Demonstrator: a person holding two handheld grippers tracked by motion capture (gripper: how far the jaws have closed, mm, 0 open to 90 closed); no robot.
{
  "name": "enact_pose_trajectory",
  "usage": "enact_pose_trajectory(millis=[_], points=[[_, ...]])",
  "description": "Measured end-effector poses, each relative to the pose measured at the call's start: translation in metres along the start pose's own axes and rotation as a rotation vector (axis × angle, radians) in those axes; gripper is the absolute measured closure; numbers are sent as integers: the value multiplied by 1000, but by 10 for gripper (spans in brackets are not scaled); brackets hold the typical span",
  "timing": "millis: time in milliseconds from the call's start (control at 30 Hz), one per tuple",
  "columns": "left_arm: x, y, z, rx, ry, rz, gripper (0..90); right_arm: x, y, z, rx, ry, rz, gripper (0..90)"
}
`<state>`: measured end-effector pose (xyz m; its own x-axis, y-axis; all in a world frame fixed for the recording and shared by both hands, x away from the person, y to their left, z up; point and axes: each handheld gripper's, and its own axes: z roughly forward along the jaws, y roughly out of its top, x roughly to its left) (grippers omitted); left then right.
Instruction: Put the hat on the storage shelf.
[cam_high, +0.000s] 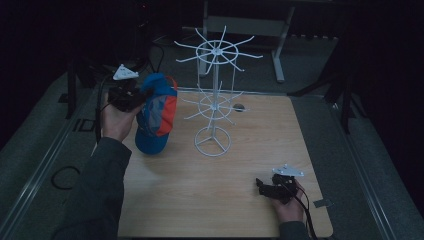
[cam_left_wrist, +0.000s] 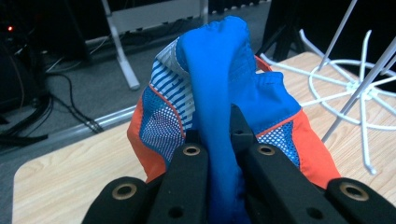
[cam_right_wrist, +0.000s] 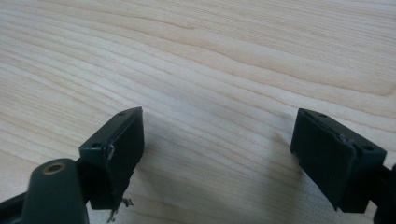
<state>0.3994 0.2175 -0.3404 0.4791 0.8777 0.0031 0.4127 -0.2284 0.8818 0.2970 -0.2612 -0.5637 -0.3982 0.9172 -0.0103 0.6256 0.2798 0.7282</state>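
Note:
A blue and orange cap (cam_high: 156, 114) hangs above the left part of the wooden table (cam_high: 250, 160), lifted off it. My left gripper (cam_high: 142, 97) is shut on the cap's blue fabric. In the left gripper view the jaws pinch a fold of the cap (cam_left_wrist: 219, 93), and my left gripper (cam_left_wrist: 217, 135) shows its black jaws close together. A white wire rack stand (cam_high: 214, 90) with two tiers of prongs rises just right of the cap; the same rack (cam_left_wrist: 355, 84) shows at the right of the left gripper view. My right gripper (cam_high: 262, 185) rests low near the table's front right, its jaws wide apart and empty (cam_right_wrist: 217, 149).
A metal table leg and frame (cam_high: 280, 45) stand behind the table on the dark floor. Cables (cam_left_wrist: 42, 112) lie on the floor to the left. A small round hole (cam_high: 239, 107) sits in the tabletop behind the rack.

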Motion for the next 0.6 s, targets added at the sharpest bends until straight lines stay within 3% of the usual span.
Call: enact_pose_trajectory(millis=[400, 600], points=[[7, 17, -14, -74, -48, 18, 893, 0, 0, 0, -1, 0, -1, 173], [9, 23, -19, -87, -65, 30, 893, 0, 0, 0, -1, 0, -1, 173]])
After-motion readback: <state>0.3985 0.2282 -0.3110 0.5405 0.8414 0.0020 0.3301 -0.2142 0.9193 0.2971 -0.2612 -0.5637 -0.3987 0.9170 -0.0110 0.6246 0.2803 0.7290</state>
